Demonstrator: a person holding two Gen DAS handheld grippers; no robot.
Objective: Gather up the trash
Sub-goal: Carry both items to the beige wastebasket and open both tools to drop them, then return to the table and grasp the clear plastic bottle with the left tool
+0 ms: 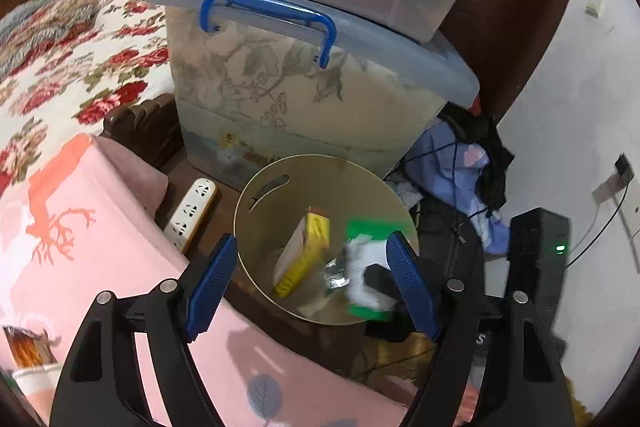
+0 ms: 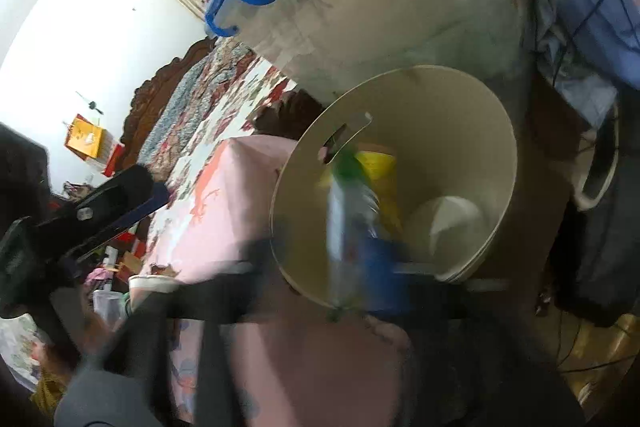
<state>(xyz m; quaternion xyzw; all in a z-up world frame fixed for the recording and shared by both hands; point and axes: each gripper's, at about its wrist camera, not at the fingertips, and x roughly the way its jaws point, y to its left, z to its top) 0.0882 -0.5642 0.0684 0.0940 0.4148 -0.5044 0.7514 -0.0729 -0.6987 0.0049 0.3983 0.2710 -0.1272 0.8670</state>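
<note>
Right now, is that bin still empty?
No, the bin already holds a yellow box and a green-and-white wrapper.

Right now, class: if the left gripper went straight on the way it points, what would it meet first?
Probably the open beige trash bin, most likely the green-and-white bottle inside, beside the yellow box. The left gripper is open; depth is uncertain.

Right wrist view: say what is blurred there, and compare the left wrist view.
Right wrist view: heavy motion blur smears the right gripper and green-labelled bottle. Left wrist view: left gripper and bin sharp; bottle slightly smeared.
</note>
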